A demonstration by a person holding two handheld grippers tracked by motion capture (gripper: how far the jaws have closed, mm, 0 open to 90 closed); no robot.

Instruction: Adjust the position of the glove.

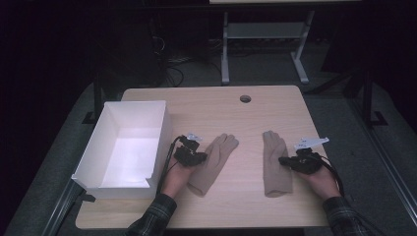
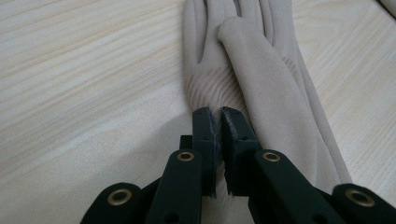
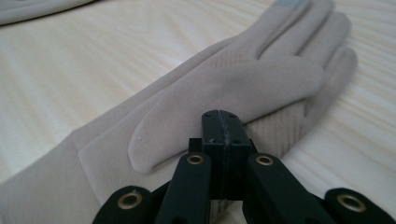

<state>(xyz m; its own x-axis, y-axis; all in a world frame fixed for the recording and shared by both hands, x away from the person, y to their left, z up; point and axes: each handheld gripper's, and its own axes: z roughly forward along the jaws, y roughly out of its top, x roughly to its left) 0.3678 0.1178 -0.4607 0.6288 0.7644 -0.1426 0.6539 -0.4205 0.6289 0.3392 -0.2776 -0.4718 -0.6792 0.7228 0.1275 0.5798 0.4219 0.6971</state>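
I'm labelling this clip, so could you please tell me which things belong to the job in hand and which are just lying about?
In the job:
- left glove, pinched by the left gripper
- right glove, with the shut right gripper at its edge
- white box, perhaps where they go

Lying about:
- table with its cable hole
- grey stand behind

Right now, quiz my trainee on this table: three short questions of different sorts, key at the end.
1. True or false: a glove lies inside the white box.
2. Which tool sits nearer that box? A: left tool. B: right tool.
3. Fill in: the fingers of the left glove and the right glove point ___ the person.
Key: 1 false; 2 A; 3 away from.
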